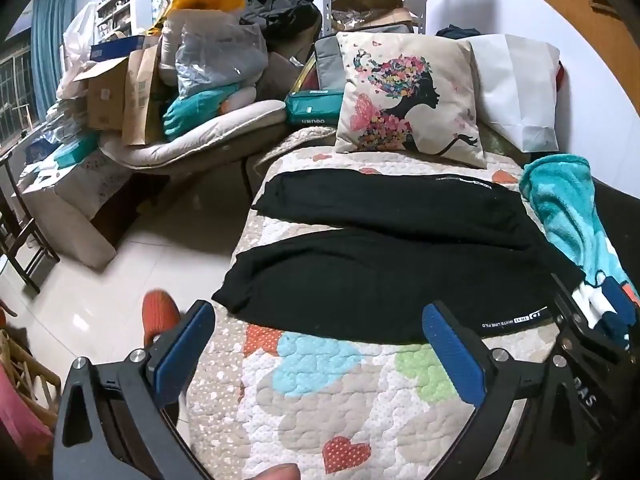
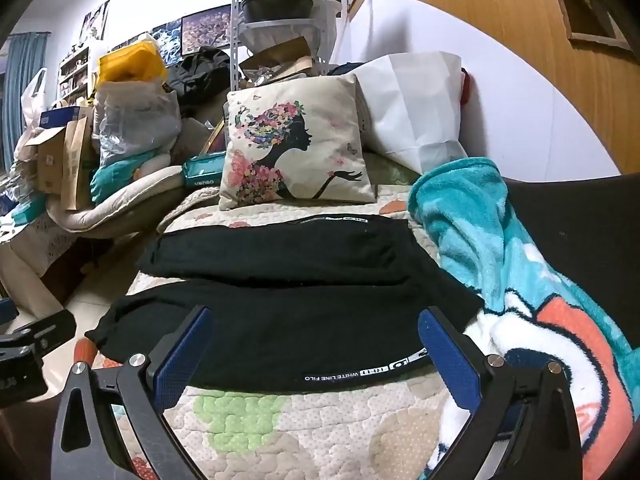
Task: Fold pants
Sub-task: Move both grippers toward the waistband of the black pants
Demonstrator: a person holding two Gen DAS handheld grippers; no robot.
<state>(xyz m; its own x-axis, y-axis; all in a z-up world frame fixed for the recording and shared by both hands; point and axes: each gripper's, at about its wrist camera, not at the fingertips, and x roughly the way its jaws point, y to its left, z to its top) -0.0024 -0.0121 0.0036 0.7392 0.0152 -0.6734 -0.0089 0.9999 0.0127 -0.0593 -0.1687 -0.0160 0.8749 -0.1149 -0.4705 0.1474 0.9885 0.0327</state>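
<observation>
The pants (image 1: 380, 264) are matt black cloth on a stitched, dotted quilt (image 1: 320, 392). The blanket (image 2: 500, 264) looks fluffy fleece. The floor (image 1: 132, 256) tiles shine glossy. The cushion (image 2: 298, 144) is printed fabric.

- Black pants (image 1: 384, 248) lie spread flat on the quilted bed (image 1: 320, 392), legs apart.
- The left gripper (image 1: 320, 344) hovers wide open before the nearer leg, touching nothing.
- A printed cushion (image 1: 408, 96) stands behind; a teal blanket (image 1: 568, 208) lies right.

Your left gripper (image 1: 316, 338) is tilted downward, jaws spread wide with nothing between the blue pads. Your right gripper (image 2: 314, 344) tilts down less, jaws equally wide and empty.
</observation>
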